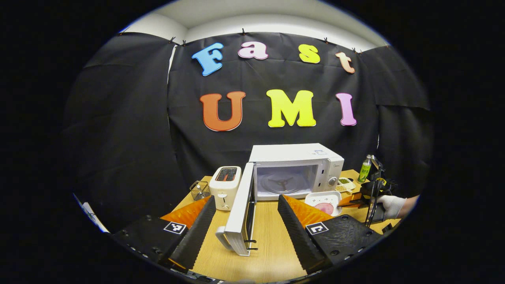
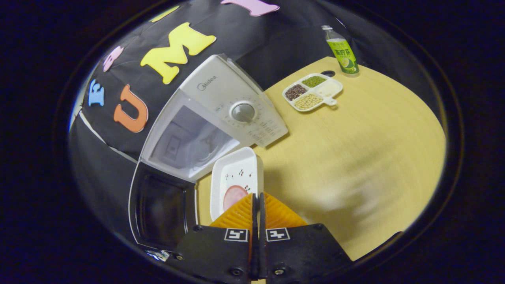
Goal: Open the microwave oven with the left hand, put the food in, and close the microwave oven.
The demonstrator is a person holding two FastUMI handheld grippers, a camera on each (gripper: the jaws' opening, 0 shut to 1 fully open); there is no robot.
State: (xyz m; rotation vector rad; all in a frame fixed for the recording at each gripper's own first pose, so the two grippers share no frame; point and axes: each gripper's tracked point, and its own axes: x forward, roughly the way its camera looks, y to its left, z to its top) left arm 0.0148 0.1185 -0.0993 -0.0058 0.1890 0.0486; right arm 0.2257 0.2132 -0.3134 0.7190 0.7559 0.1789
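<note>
We see the microwave oven point(image 1: 294, 173) near the table's point(image 1: 272, 240) back edge, its door point(image 1: 240, 209) swung wide. Our left claw point(image 1: 246, 213) stands apart, free. Our right claw point(image 2: 258, 205) is clamped on the food tray's point(image 2: 236, 177) rim, before the cavity.

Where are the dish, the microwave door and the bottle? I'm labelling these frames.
dish point(image 2: 236, 173): right gripper view, on its white floor.
door point(image 1: 240, 205): left gripper view, on its edge.
bottle point(image 2: 342, 51): right gripper view, on its label.
</note>
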